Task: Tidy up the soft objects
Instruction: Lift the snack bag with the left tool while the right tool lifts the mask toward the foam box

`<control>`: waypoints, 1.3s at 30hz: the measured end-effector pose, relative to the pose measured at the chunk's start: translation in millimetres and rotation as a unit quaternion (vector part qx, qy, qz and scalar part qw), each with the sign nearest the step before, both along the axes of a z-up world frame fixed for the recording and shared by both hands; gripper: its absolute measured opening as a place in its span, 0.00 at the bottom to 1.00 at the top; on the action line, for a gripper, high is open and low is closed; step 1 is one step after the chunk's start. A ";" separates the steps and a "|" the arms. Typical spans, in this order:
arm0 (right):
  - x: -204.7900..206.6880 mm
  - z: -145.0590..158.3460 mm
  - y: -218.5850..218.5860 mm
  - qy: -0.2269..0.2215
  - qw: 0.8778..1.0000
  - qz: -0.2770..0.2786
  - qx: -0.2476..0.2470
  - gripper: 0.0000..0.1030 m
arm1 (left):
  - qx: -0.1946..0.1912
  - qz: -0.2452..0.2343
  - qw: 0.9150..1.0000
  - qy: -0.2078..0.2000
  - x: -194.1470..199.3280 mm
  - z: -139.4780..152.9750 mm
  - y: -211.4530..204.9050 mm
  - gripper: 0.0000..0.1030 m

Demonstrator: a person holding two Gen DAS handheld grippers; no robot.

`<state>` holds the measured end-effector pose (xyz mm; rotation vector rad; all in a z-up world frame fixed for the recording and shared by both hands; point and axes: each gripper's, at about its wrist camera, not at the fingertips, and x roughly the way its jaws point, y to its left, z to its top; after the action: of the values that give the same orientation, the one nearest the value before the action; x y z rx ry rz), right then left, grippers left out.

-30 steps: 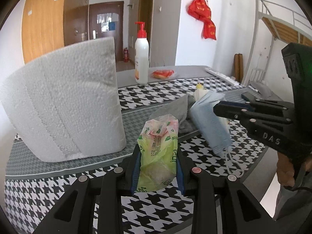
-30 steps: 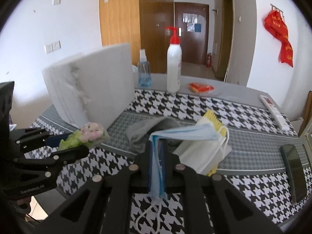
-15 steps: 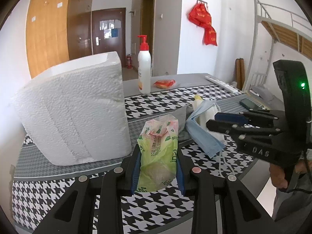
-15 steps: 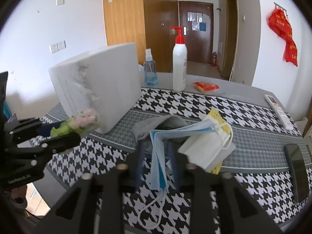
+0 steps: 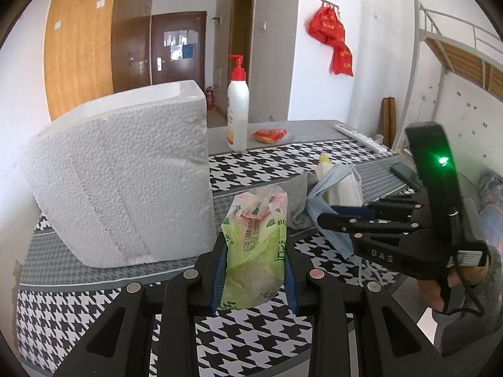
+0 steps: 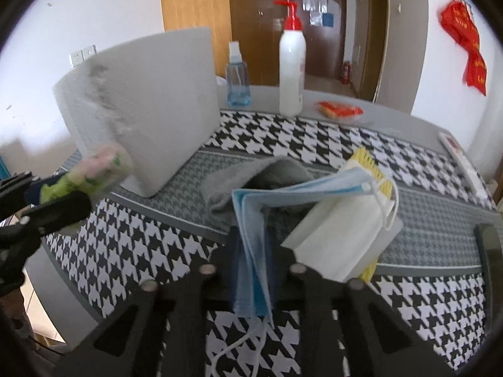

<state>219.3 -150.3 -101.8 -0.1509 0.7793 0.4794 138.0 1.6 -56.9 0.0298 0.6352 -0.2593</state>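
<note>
Houndstooth cloth (image 5: 257, 165) in black and white covers the table, and a white foam block (image 5: 122, 182) is stood on it at the left, with a doorway and wooden panels seen behind. A green tissue packet (image 5: 256, 245) is clamped between the narrowly set jaws of the left gripper (image 5: 255, 278); its lower end is hidden by the blue pads. The right gripper (image 6: 253, 270) is seen closed on a blue face mask (image 6: 251, 238), whose ear loop is left dangling below, and the mask's far end is draped over a white folded mask (image 6: 342, 235). Beneath that, only a yellow edge of some item (image 6: 367, 163) is shown, and what it is cannot be told. A grey cloth (image 6: 248, 179) is partly covered by the masks. The right view is blurred, so the pump bottle (image 6: 292, 72) and spray bottle (image 6: 238, 78) are poorly resolved. A dark phone (image 5: 407, 174) is cut off behind the right gripper in the left view.
</note>
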 end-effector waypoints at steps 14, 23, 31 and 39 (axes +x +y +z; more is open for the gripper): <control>-30.2 55.3 -24.0 -0.083 0.995 -0.013 0.055 0.05 | 0.006 -0.002 1.000 -0.021 -5.2 16.3 -3.2 0.32; -38.3 83.7 -26.9 -0.120 0.990 -0.019 0.070 0.05 | 0.007 -0.008 0.999 -0.046 -1.4 35.9 -11.1 0.32; -38.7 98.7 -25.5 -0.142 0.986 -0.022 0.080 0.05 | 0.004 0.004 0.998 -0.065 7.3 51.0 -11.3 0.32; -41.0 116.5 -20.0 -0.162 0.983 -0.012 0.085 0.05 | 0.007 0.016 0.995 -0.099 8.6 72.0 -6.9 0.32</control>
<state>178.3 -170.3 14.7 -0.0580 0.4184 0.4816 146.6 -5.3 15.1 0.0583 0.4401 -0.2169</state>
